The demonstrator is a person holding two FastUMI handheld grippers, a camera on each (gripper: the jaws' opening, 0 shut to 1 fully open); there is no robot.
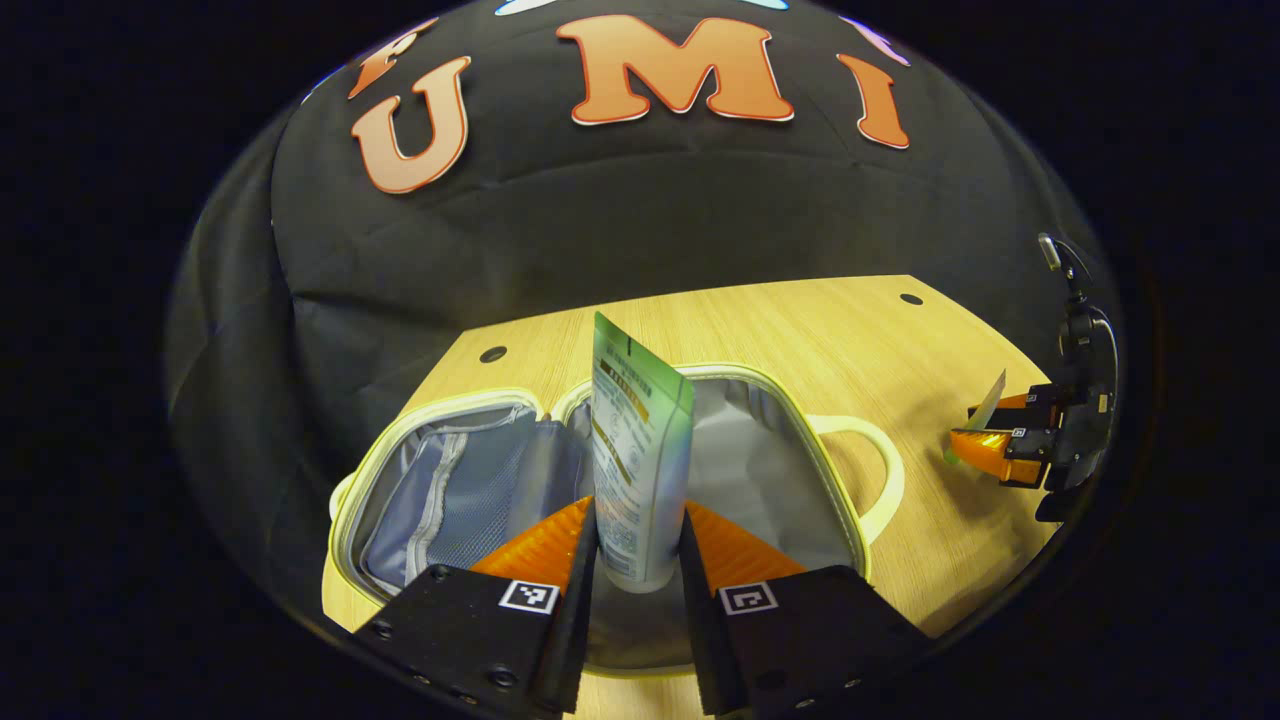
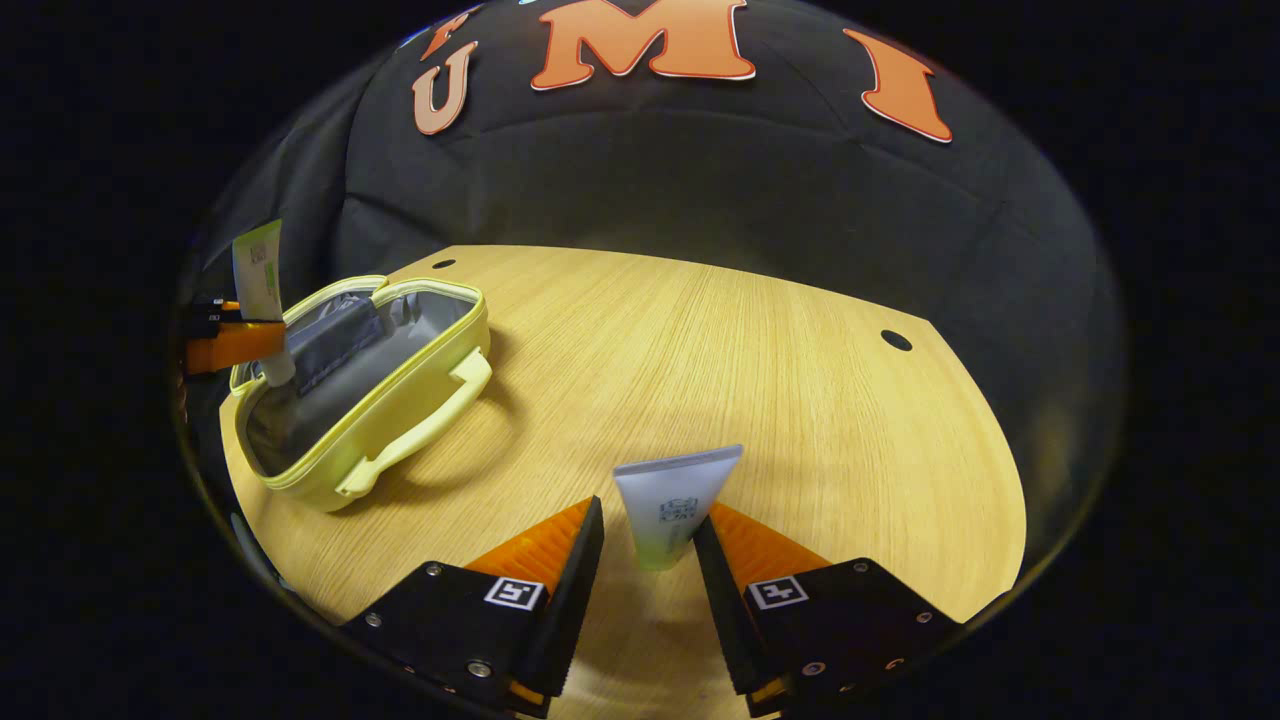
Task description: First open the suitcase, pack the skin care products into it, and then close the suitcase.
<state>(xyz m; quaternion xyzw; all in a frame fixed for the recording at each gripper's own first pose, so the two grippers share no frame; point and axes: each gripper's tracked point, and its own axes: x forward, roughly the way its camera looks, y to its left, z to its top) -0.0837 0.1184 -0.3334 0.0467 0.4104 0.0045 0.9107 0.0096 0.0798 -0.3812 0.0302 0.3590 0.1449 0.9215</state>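
Each gripper has two fingers shaped like wedges, wide at the near end and thin at the tip. The left gripper has rows of small ridges on the sloped tops of its fingers. Each finger has a little square tag with a black and white pattern. Round screws sit in the near blocks. The right gripper has the same ridges, tags and screws. Seen from the left gripper view, it has a dark, bulky body behind the fingers.

The left gripper points forward and down, its two fingers pressed against something held upright between them. The right gripper hangs well apart to its right, tilted downward, fingers likewise clamped on an item.
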